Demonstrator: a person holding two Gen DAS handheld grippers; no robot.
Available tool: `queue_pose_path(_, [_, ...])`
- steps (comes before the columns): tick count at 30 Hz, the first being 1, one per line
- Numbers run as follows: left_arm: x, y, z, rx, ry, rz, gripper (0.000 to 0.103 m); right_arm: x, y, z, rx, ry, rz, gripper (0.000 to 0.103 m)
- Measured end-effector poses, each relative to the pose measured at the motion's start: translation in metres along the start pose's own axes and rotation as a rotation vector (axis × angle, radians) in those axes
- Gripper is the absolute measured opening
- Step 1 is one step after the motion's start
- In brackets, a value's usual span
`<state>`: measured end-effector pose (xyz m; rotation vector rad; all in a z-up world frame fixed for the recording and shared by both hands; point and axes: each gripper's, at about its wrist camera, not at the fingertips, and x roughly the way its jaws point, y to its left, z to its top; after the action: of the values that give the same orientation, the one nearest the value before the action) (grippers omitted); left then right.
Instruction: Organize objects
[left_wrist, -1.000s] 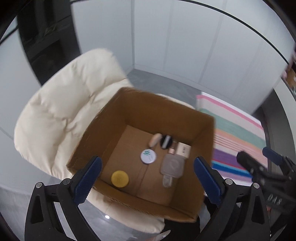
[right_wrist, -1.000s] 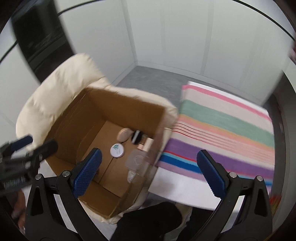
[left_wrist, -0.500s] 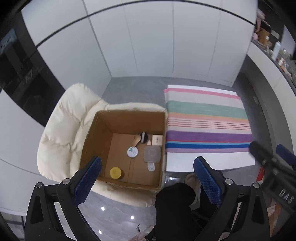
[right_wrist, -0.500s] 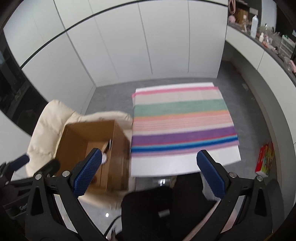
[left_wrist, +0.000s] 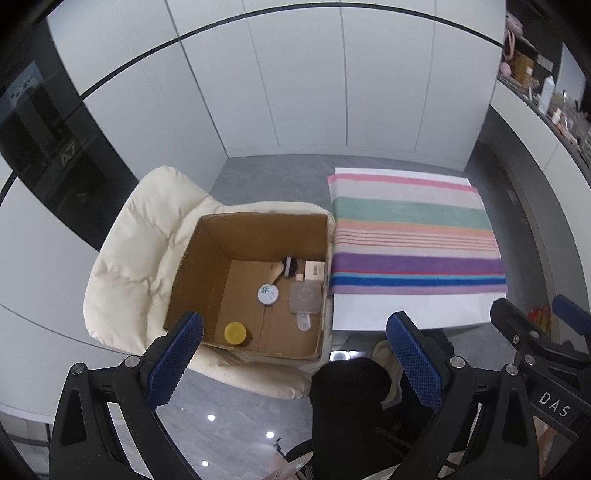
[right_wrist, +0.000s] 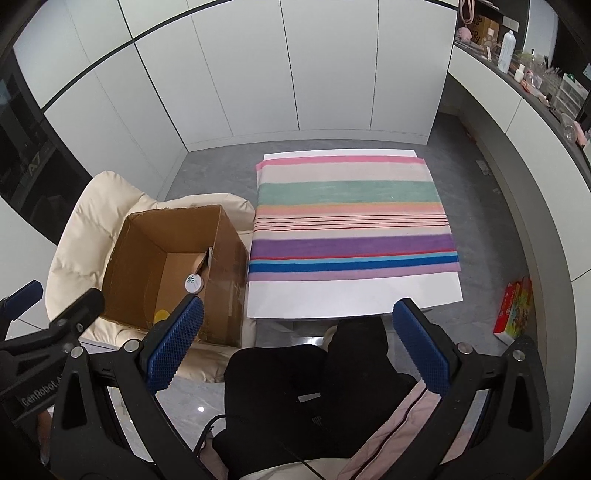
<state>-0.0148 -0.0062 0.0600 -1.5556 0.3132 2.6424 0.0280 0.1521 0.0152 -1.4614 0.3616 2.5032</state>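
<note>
The small objects lie together on the floor of the cardboard box (left_wrist: 258, 280): a yellow-lidded jar (left_wrist: 235, 332) near the front wall, a white round tin (left_wrist: 267, 294) mid-floor, and against the right wall a clear squarish bottle (left_wrist: 305, 301), a small carton (left_wrist: 314, 270) and a dark-headed brush (left_wrist: 290, 266). The striped cloth (right_wrist: 352, 218) on the table (right_wrist: 351, 295) beside the box carries nothing.

That fits objects gathered in, or objects waiting to be laid out on the cloth.

Either way, any reach into the box would want a steep descent, since the walls are tall and the items sit low.

The left claw (left_wrist: 293, 354) and right claw (right_wrist: 306, 339) are both spread wide and empty, held high above the scene.

The jar and tin are smooth, round and hard; the bottle looks slick plastic. The box is matte corrugated board, resting on a soft, quilted cream chair (left_wrist: 136, 251).
</note>
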Motion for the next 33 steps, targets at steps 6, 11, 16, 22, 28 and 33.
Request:
queue_pose_path(6, [-0.0034, 0.0016, -0.0030, -0.006, -0.005, -0.020, 0.100, 0.0023, -0.0018, -0.0037, 0.013, 0.021, 0.005, 0.103])
queue_pose_path(11, [-0.0049, 0.0045, -0.0039, -0.011, -0.009, -0.024, 0.100, 0.0014, 0.0047, -0.0063, -0.008, 0.019, -0.001, 0.103])
queue_pose_path(16, [-0.0063, 0.0030, -0.0054, -0.005, -0.012, -0.026, 0.100, 0.0017, 0.0052, -0.0077, -0.006, 0.023, 0.002, 0.103])
queue_pose_path(22, [-0.0080, -0.0001, -0.0060, 0.002, -0.012, -0.026, 0.100, 0.0016, 0.0039, -0.0084, -0.003, 0.023, 0.000, 0.103])
queue_pose_path(28, [-0.0091, -0.0021, -0.0062, -0.002, -0.012, -0.027, 0.100, 0.0020, 0.0031, -0.0091, -0.006, 0.020, -0.001, 0.103])
queue_pose_path(33, [-0.0075, -0.0025, -0.0070, 0.002, -0.009, -0.031, 0.100, 0.0026, 0.0016, -0.0094, -0.008, 0.020, -0.002, 0.103])
